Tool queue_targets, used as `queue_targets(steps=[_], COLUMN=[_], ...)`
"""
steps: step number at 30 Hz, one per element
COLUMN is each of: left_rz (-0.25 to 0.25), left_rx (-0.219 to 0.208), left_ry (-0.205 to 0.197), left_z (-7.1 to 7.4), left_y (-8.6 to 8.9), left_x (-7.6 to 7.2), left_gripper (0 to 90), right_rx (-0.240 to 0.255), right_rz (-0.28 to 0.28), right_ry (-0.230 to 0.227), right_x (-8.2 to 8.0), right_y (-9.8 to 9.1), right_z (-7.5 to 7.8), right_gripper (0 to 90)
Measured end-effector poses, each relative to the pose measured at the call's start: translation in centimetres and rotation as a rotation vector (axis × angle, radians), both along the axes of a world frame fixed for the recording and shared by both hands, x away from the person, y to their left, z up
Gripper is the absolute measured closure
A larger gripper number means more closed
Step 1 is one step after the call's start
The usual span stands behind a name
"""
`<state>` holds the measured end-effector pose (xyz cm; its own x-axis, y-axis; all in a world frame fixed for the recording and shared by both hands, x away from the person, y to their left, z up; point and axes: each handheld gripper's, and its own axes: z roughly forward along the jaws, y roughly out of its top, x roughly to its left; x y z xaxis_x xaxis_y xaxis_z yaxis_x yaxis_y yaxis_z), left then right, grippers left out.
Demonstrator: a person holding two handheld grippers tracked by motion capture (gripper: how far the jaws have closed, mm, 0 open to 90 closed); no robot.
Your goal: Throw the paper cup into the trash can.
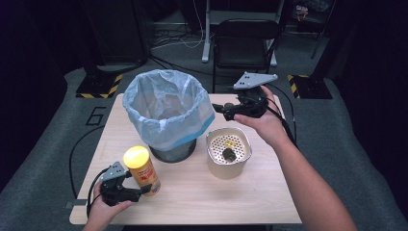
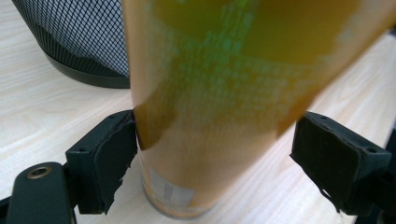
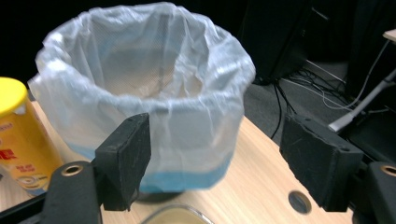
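Note:
A yellow-lidded orange snack can [image 1: 142, 171] stands upright on the wooden table [image 1: 216, 197], front left. My left gripper [image 1: 139, 191] sits low at its base with the can [image 2: 205, 93] between the jaws. The left pad [image 2: 112, 158] lies against the can and the right pad [image 2: 331, 158] stands a little off it, so the gripper [image 2: 215, 154] is open. My right gripper [image 1: 219, 109] hovers open and empty at the back right, jaws toward a mesh bin [image 1: 163, 127] lined with a pale blue bag [image 3: 140, 70]. Seen along its own jaws, the right gripper [image 3: 215, 158] frames that bag.
A beige perforated container [image 1: 211, 144] stands right of the bin with a dark lump [image 1: 228, 154] and a small yellow bit [image 1: 231, 143] inside. The can's lid [image 3: 9, 95] shows left of the bin. A black chair [image 1: 245, 41] and floor cables lie beyond the table.

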<state>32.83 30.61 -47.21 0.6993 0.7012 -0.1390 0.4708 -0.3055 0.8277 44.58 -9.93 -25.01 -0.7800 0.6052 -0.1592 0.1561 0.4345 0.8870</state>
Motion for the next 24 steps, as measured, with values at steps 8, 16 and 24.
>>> queue_targets(steps=[8,16,24], left_rz=[0.004,0.015,0.016], left_rx=[0.033,0.075,0.079], left_ry=[-0.019,-0.038,-0.049], left_z=[-0.6,-0.5,0.0], left_y=[-0.6,-0.8,-0.8], left_x=[0.4,0.3,0.0], left_gripper=[14.9,22.8,23.9], right_rx=[-0.014,-0.031,-0.005], right_rz=[-0.069,-0.132,-0.19], right_ry=[0.013,0.032,0.052], right_x=[-0.6,-1.8,-2.9], right_y=[-3.1,-6.0,-8.7], right_z=[-2.6,-5.8,-8.1], right_gripper=[24.5,24.5,24.6])
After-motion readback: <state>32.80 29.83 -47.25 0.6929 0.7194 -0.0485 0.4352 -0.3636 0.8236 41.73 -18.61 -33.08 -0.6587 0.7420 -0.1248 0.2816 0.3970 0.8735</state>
